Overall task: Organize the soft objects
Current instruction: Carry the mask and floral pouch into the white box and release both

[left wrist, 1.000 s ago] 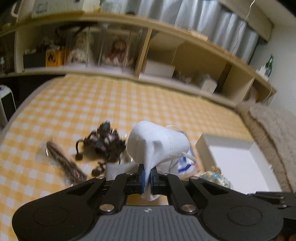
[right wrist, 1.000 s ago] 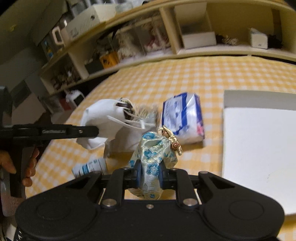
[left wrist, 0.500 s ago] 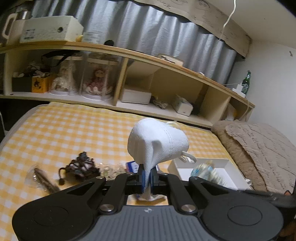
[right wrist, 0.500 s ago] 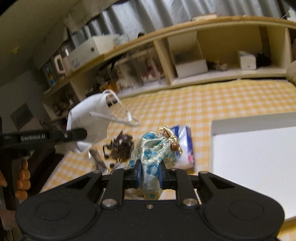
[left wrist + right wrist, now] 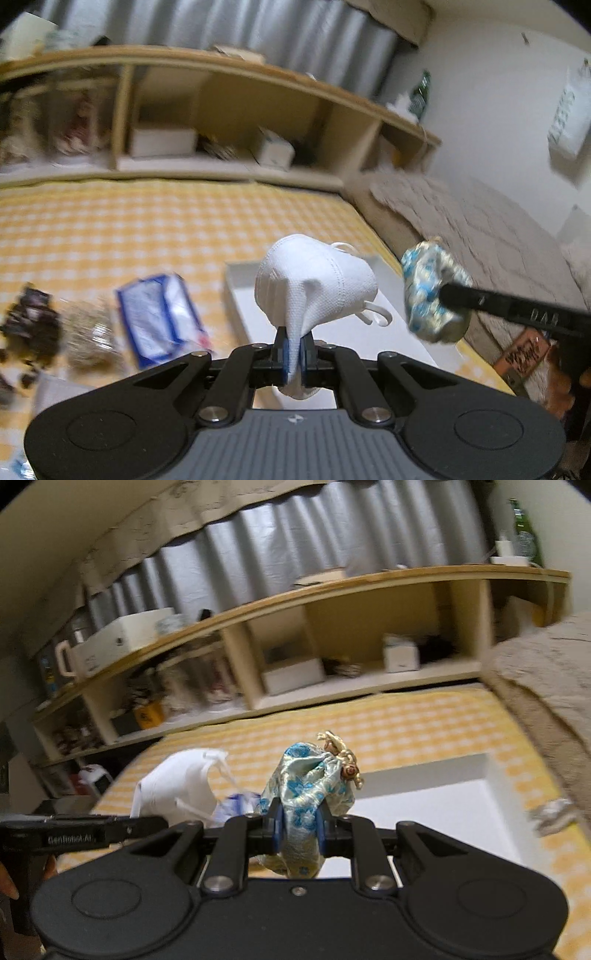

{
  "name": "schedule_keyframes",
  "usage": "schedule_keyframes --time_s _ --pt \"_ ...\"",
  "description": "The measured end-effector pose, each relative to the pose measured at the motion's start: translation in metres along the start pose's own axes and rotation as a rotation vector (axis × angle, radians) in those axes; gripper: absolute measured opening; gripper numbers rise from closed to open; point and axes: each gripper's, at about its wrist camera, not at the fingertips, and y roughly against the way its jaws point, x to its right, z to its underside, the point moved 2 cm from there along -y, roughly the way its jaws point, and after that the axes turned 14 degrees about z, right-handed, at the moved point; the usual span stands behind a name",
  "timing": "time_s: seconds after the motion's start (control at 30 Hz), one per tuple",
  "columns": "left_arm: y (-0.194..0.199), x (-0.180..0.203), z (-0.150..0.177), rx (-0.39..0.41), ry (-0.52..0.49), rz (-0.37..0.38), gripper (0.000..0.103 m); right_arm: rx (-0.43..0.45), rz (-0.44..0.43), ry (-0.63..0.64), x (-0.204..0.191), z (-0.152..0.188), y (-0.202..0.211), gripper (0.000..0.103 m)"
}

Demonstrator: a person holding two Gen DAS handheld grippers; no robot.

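Observation:
My left gripper (image 5: pixel 293 354) is shut on a white face mask (image 5: pixel 314 284) and holds it in the air above the near edge of a white tray (image 5: pixel 236 291). My right gripper (image 5: pixel 297 829) is shut on a blue-flowered satin pouch (image 5: pixel 306 790) with a gold cord, held above the same white tray (image 5: pixel 424 775). In the left wrist view the pouch (image 5: pixel 432 291) hangs to the right of the mask. In the right wrist view the mask (image 5: pixel 177 788) is to the left of the pouch.
A blue and white tissue pack (image 5: pixel 159 314), a clear bag (image 5: pixel 88 336) and a dark tangled item (image 5: pixel 29 328) lie on the yellow checked cloth (image 5: pixel 147 229) left of the tray. A wooden shelf (image 5: pixel 221 122) runs along the back. A beige blanket (image 5: pixel 480 229) lies right.
Both grippers have swung to the right with their loads. The mask and the pouch now hang over the white tray instead of over the pile on the cloth.

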Motion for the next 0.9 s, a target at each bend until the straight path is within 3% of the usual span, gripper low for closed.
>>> schedule_keyframes --time_s 0.17,0.33,0.37,0.4,0.47,0.6,0.9 --pt "-0.043 0.015 0.011 -0.08 -0.005 0.026 0.006 -0.04 0.052 -0.06 0.053 0.004 0.0 0.018" --pt "-0.065 0.024 0.008 -0.087 -0.011 0.034 0.01 -0.055 0.12 -0.073 0.096 0.005 -0.001 0.018" --pt "-0.067 0.025 0.007 -0.079 -0.013 0.032 0.018 -0.062 0.133 -0.068 0.104 0.005 -0.003 0.018" --pt "-0.07 0.026 0.006 -0.078 -0.014 0.032 0.035 -0.068 0.141 -0.065 0.109 0.006 -0.004 0.018" --pt "-0.078 0.024 0.006 -0.091 -0.005 0.007 0.056 -0.082 0.151 -0.055 0.118 0.008 -0.009 0.018" --pt "-0.093 0.018 0.018 -0.141 -0.023 -0.04 0.057 -0.118 0.163 -0.033 0.13 0.013 -0.022 0.018" --pt "-0.107 0.009 0.033 -0.205 -0.026 -0.048 0.057 -0.24 0.178 0.056 0.14 0.036 -0.062 0.02"
